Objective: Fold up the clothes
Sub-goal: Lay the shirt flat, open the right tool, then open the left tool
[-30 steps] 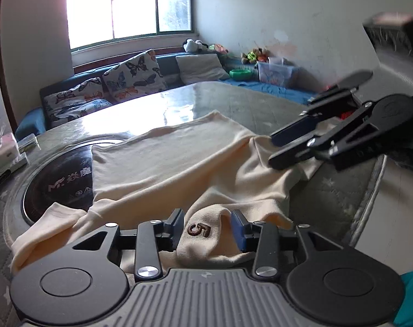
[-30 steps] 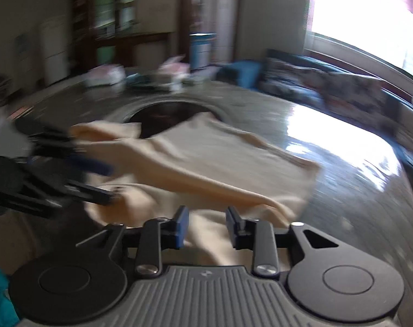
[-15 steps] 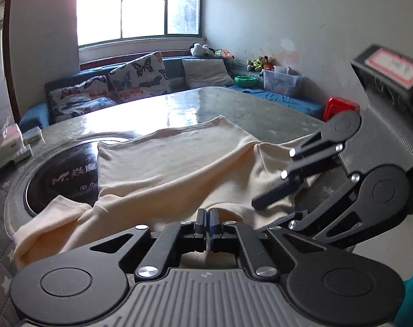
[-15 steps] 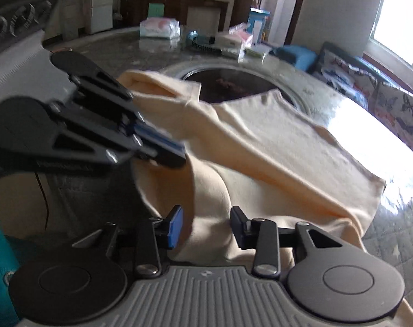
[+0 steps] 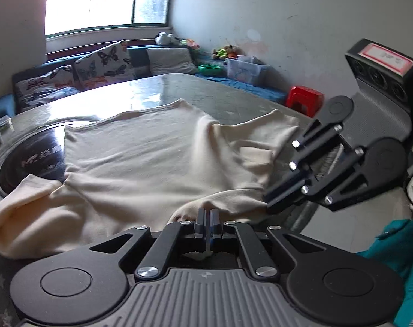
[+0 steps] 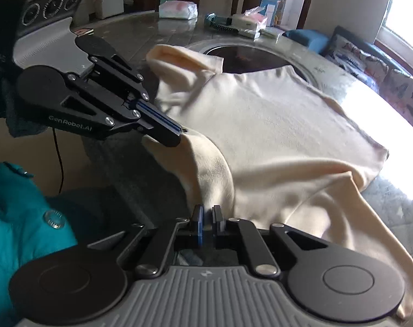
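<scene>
A cream T-shirt (image 5: 151, 158) lies spread on the round grey table (image 5: 179, 87), one sleeve bunched at the near left. My left gripper (image 5: 207, 215) is shut on a fold of the shirt's near edge. The right wrist view shows it (image 6: 179, 133) pinching the cloth into a raised peak. My right gripper (image 6: 207, 212) sits at the same edge a short way off. Its jaws are closing to a narrow slit on the fabric of the shirt (image 6: 274, 125). In the left wrist view its tip (image 5: 270, 207) meets the cloth's right edge.
A dark glass disc (image 5: 29, 158) is set in the table under the shirt's far left part. Tissue packs and boxes (image 6: 179, 9) stand on the table's far side. A sofa with butterfly cushions (image 5: 102, 62) and a red stool (image 5: 304, 98) stand beyond. A teal sleeve (image 6: 15, 218) is close by.
The left jaws have shut on the shirt's near edge. The right gripper has swung in and down to that edge, and its jaws have gone from apart to almost together.
</scene>
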A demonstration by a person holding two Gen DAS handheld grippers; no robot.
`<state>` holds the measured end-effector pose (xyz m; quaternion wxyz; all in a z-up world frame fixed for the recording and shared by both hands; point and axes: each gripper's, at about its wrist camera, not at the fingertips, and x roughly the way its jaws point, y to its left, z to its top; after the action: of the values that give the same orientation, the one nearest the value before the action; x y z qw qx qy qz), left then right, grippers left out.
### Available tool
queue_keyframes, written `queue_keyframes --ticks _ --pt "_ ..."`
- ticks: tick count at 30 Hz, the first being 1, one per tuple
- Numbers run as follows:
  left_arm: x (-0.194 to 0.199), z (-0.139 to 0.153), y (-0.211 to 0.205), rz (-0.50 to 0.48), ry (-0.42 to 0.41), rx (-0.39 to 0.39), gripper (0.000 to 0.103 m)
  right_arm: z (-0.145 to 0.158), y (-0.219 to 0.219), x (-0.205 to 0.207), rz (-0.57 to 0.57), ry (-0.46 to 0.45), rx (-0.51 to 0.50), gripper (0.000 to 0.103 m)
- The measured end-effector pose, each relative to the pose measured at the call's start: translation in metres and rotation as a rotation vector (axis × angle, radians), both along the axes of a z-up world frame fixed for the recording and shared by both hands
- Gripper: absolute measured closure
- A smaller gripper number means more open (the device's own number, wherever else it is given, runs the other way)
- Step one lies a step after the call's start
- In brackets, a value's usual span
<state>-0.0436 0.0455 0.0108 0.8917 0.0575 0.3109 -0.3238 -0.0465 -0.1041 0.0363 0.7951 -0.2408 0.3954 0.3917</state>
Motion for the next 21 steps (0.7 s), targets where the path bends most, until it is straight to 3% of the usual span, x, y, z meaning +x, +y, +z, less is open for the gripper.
queue_keyframes --ticks 4,8,13,16,21 --pt "0.006 0.017 0.007 0.015 -0.046 -0.046 0.099 0.02 -0.011 0.008 -0.043 -0.01 0.062 0.09" --pt "0.027 0.023 0.004 0.077 -0.063 -0.079 0.099 0.026 -0.02 0.029 -0.142 -0.095 0.088 0.085" --pt "0.055 0.003 -0.009 0.132 0.01 -0.075 0.099 0.003 -0.03 0.055 -0.247 -0.075 0.094 0.084" --pt "0.061 -0.009 -0.015 0.133 0.047 -0.065 0.098 -0.011 -0.036 0.055 -0.264 -0.075 0.047 0.084" --pt "0.06 -0.024 -0.023 0.114 0.084 -0.05 0.096 -0.015 -0.056 0.043 -0.305 -0.062 0.054 0.079"
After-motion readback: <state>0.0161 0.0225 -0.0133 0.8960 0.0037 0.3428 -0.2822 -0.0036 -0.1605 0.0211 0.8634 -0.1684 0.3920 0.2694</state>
